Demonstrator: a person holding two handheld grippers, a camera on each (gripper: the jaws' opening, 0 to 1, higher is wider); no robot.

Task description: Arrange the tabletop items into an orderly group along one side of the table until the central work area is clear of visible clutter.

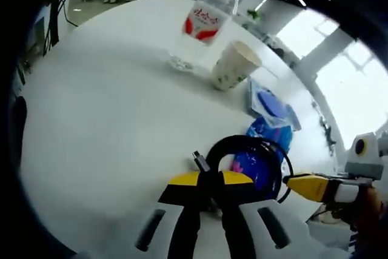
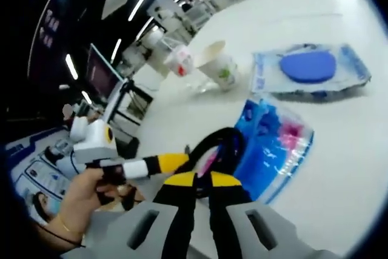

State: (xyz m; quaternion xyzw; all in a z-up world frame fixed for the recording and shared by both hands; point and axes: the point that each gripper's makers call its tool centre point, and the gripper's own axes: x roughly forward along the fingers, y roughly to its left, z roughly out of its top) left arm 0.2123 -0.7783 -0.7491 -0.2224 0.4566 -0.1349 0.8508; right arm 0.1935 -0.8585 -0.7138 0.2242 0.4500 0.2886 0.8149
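**Cable held at both ends: snag risk near tabletop edge**

Fingers of the left gripper [image 1: 209,195] and right gripper [image 2: 203,189] are each closed on the black cable [image 1: 242,144], which loops above the blue packet [image 1: 267,150].

- Hazard: the loop may drag the blue packet or whip loose if one grip slips.
- Beyond the blue packet stand a paper cup [image 1: 233,65] and water bottle [image 1: 206,19]; a wide swing could topple them.
- Left of the blue packet the tabletop [image 1: 103,119] lies open; its right edge is near.
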